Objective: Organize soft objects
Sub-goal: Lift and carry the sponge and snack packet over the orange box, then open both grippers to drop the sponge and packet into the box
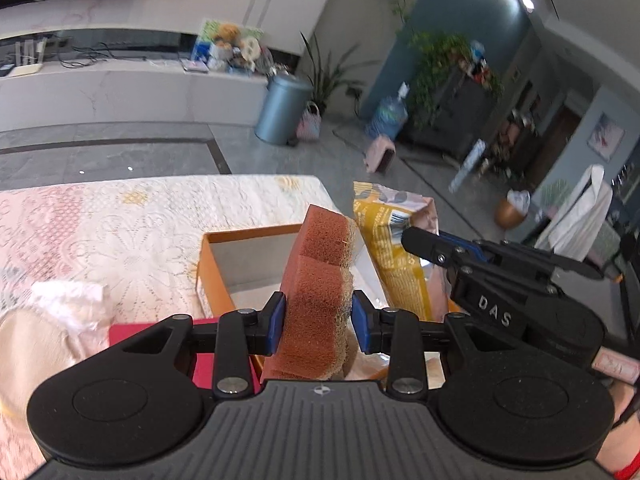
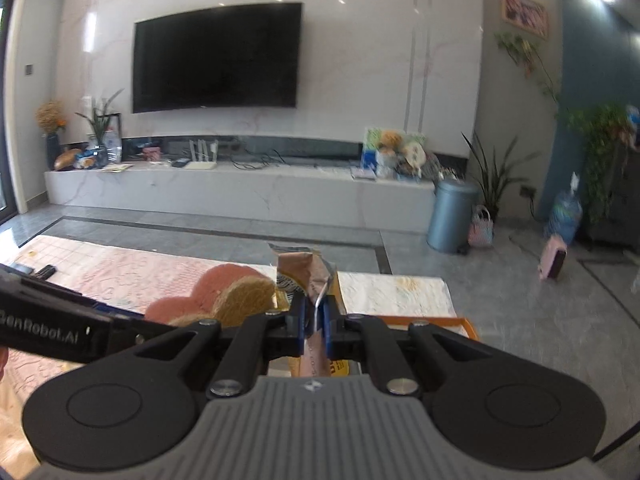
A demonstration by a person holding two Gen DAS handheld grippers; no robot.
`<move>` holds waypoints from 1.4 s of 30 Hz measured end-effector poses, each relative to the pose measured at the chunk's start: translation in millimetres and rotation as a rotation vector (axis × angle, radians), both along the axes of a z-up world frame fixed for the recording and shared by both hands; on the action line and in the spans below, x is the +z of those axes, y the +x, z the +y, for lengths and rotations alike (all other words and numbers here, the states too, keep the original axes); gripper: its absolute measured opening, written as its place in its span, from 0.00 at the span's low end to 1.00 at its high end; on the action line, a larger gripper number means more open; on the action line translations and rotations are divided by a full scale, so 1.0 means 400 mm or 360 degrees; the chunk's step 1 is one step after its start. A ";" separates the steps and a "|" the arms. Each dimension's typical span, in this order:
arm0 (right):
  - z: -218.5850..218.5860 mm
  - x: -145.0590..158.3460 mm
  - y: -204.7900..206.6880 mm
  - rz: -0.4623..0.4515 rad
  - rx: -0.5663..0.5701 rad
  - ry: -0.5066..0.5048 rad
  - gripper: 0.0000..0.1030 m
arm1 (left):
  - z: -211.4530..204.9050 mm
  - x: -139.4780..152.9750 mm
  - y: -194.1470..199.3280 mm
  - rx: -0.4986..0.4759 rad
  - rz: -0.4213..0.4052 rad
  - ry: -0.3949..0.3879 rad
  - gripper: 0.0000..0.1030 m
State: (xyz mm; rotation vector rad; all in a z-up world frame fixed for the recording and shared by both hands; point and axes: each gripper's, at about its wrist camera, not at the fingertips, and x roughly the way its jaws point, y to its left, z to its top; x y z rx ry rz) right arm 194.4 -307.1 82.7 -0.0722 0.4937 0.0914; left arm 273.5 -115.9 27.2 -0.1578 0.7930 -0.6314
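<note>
My left gripper (image 1: 319, 326) is shut on a brown scalloped sponge (image 1: 318, 280) and holds it upright above an open orange box (image 1: 212, 272) with a white inside. My right gripper (image 2: 315, 326) is shut on a yellow and pink snack bag (image 2: 306, 276). In the left wrist view the bag (image 1: 396, 248) hangs just right of the sponge, with the right gripper (image 1: 424, 242) clamped on its edge. In the right wrist view the sponge (image 2: 224, 296) shows at the left, close to the bag. The box rim (image 2: 440, 320) shows below.
The box stands on a table with a lace cloth (image 1: 120, 232). A white crumpled bag (image 1: 68, 308) and a red flat item (image 1: 204, 360) lie at the left. A remote (image 2: 46, 271) lies far left on the table. Grey floor, a bin (image 1: 282, 108) and a TV unit lie beyond.
</note>
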 end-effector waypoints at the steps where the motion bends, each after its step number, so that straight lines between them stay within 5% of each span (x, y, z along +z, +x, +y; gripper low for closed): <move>1: -0.011 -0.010 0.019 0.0023 -0.0012 0.0020 0.06 | -0.016 -0.012 0.012 -0.0013 0.0021 0.0022 0.38; 10: -0.095 -0.126 0.186 0.0248 -0.0097 0.0135 0.06 | -0.091 -0.090 0.143 -0.0107 0.0168 0.0121 0.38; 17: -0.152 -0.199 0.251 0.0424 -0.0145 0.0181 0.06 | -0.170 -0.138 0.185 -0.0237 0.0087 0.0404 0.38; 30: -0.131 -0.286 0.333 0.0643 -0.0130 0.0230 0.06 | -0.278 -0.226 0.130 -0.0625 -0.0400 0.1071 0.35; 36: -0.111 -0.305 0.360 0.0715 -0.0123 0.0192 0.06 | -0.304 -0.264 0.121 -0.0741 -0.0428 0.1171 0.38; 39: -0.107 -0.309 0.367 0.0739 -0.0119 0.0213 0.07 | -0.297 -0.264 0.147 -0.0714 -0.0354 0.1121 0.43; 42: -0.105 -0.299 0.362 0.0715 -0.0124 0.0201 0.11 | -0.274 -0.245 0.137 -0.0671 -0.0343 0.1044 0.63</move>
